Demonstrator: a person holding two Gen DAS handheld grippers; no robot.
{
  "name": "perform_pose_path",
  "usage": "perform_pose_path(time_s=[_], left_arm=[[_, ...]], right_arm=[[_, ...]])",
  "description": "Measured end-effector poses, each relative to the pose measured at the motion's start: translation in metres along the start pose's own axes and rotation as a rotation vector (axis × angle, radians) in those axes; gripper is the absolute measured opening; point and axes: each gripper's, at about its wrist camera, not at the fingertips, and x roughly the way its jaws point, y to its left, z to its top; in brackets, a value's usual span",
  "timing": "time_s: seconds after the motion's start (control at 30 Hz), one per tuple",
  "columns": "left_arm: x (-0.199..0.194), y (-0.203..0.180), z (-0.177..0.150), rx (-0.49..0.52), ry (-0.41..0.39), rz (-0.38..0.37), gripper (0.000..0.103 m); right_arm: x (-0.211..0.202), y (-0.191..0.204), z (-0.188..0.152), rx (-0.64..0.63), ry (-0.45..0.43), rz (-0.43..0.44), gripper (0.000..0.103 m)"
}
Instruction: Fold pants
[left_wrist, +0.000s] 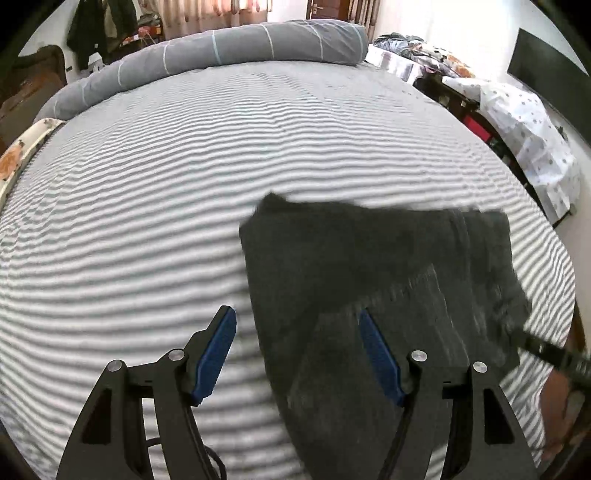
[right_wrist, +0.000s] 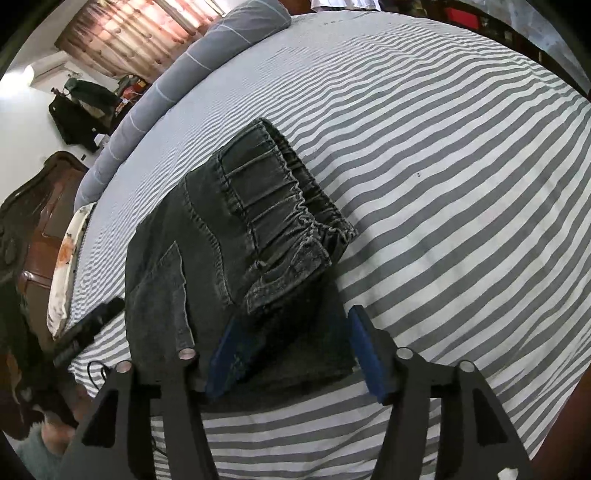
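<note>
Dark grey denim pants (right_wrist: 221, 251) lie folded into a compact stack on the striped bed, the elastic waistband (right_wrist: 284, 206) on top. They also show in the left wrist view (left_wrist: 369, 266), blurred. My left gripper (left_wrist: 297, 325) is open and empty, its right finger over the pants' near left edge. My right gripper (right_wrist: 291, 328) is open and empty, its jaws spread above the near right corner of the stack. The left gripper's arm (right_wrist: 88, 328) shows at the left edge of the right wrist view.
The bed has a grey-and-white striped sheet (left_wrist: 184, 184) with a rolled grey duvet (left_wrist: 240, 48) along its far side. A wooden headboard (right_wrist: 33, 221) stands to the left. A cloth-covered table (left_wrist: 528, 136) stands to the right of the bed.
</note>
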Motion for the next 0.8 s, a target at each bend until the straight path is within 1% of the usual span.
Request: perform_pose_path(time_s=[0.07,0.17,0.23,0.3,0.4,0.5,0.53,0.63,0.67,0.7,0.73,0.77,0.8], left_arm=[[0.009,0.003,0.013,-0.006,0.001,-0.017,0.070],[0.022,0.000,0.028,0.014,0.007,-0.009,0.070],[0.029,-0.002,0.032,0.029,0.012,-0.019,0.070],[0.039,-0.003,0.035,0.038,0.029,-0.021,0.070],[0.054,-0.004,0.039,0.057,0.052,0.002,0.069],[0.066,-0.003,0.041,0.062,0.064,0.016,0.068],[0.070,-0.004,0.042,0.065,0.070,0.022,0.068],[0.070,-0.009,0.041,0.088,0.057,0.052,0.068],[0.068,-0.009,0.040,0.085,0.054,0.052,0.068],[0.064,-0.006,0.040,0.073,0.056,0.044,0.068],[0.060,-0.003,0.039,0.052,0.069,0.030,0.068],[0.056,0.000,0.038,0.035,0.082,0.016,0.068],[0.052,0.004,0.036,0.017,0.094,-0.002,0.068]], right_arm=[[0.007,-0.002,0.004,0.024,0.011,0.009,0.058],[0.014,-0.005,0.010,0.050,0.011,0.020,0.058],[0.015,-0.004,0.014,0.048,-0.007,0.027,0.051],[0.016,-0.002,0.014,0.033,-0.014,0.024,0.039],[0.010,0.001,0.008,-0.009,-0.037,0.011,0.029],[0.004,-0.002,-0.002,0.003,-0.053,0.016,0.023],[0.004,-0.002,-0.005,0.007,-0.053,0.017,0.023],[0.009,-0.001,-0.004,-0.013,-0.046,0.011,0.024],[0.009,0.000,-0.003,-0.021,-0.044,0.019,0.028],[0.008,-0.002,-0.003,-0.023,-0.042,0.028,0.035],[0.006,-0.002,-0.002,-0.022,-0.037,0.031,0.040],[0.005,-0.002,-0.002,-0.022,-0.031,0.033,0.051],[0.003,-0.004,-0.003,-0.027,-0.034,0.040,0.054]])
